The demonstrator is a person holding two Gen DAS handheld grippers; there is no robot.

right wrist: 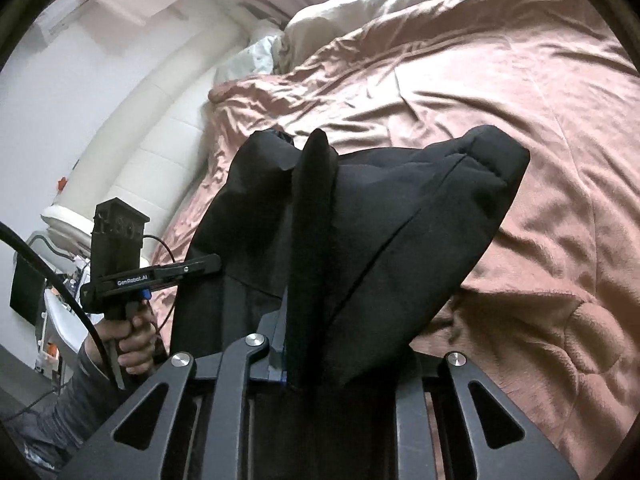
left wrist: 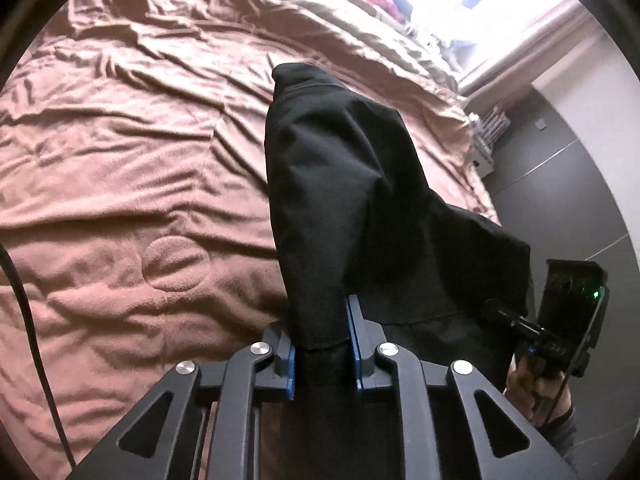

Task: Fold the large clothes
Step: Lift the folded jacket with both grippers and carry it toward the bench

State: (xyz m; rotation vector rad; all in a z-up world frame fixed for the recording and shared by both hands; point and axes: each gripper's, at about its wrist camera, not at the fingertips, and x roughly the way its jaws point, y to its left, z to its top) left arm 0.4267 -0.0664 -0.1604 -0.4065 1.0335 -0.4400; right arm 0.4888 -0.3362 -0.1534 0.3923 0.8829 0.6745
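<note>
A black garment (left wrist: 340,184) hangs bunched and lifted above a bed with a brown blanket (left wrist: 140,160). My left gripper (left wrist: 323,344) is shut on a fold of it, blue pads pressing the cloth from both sides. In the right wrist view the same black garment (right wrist: 380,232) drapes over my right gripper (right wrist: 308,360), which is shut on a thick fold; its right finger is hidden under the cloth. Each view shows the other gripper at the garment's edge: the right gripper (left wrist: 490,306) and the left gripper (right wrist: 212,262), each held by a hand (right wrist: 132,340).
The rumpled brown blanket (right wrist: 520,120) covers most of the bed. Pale pillows (right wrist: 320,28) and a white padded headboard (right wrist: 160,140) lie at its far end. A black cable (left wrist: 24,300) hangs at the left. A grey tiled wall (left wrist: 560,180) runs along the bed's right side.
</note>
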